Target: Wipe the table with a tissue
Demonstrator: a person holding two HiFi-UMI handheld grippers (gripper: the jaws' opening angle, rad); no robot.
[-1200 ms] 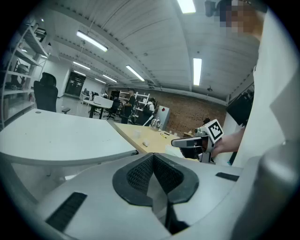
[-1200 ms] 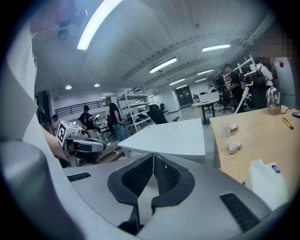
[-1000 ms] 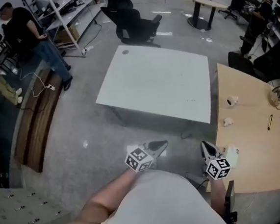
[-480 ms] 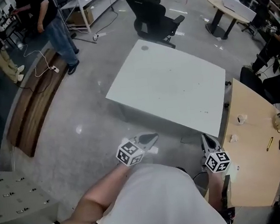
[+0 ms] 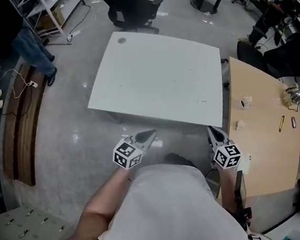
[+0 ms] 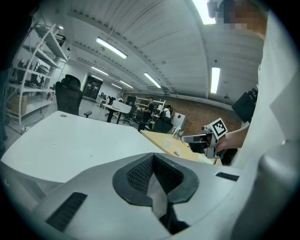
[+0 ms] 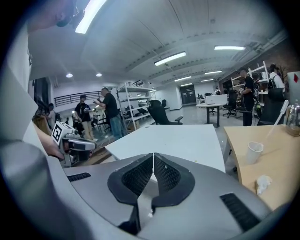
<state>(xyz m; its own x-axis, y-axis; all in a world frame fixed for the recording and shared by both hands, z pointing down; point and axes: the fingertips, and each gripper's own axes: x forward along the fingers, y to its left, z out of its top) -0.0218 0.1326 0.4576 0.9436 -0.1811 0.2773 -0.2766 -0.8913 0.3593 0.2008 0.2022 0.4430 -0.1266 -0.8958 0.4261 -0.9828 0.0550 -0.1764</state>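
Off to the left a long wooden bench (image 5: 16, 132) curves along the grey floor (image 5: 79, 150). A person (image 5: 23, 34) in jeans stands past its far end, near the metal shelving (image 7: 136, 103). A grey cabinet (image 5: 24, 234) fills the near left corner of the head view.

In the middle stands the white tabletop (image 5: 156, 79), bare apart from a few dark specks and a round grey cap (image 5: 121, 40) at its far left corner. A black office chair (image 5: 131, 5) sits just beyond its far edge.

The left gripper (image 5: 150, 135) is held over the floor, just short of the white tabletop's near edge. Its jaws are pressed together with nothing between them. The right gripper (image 5: 210, 130) points at that tabletop's near right corner, its jaws likewise closed and empty.

To the right is a wooden tabletop (image 5: 264, 158). The crumpled tissue (image 5: 240, 125) lies close to its left edge, apart from both grippers. A paper cup (image 5: 245, 102) stands farther along that same edge, and a yellow pen (image 5: 281, 123) lies toward the right edge.
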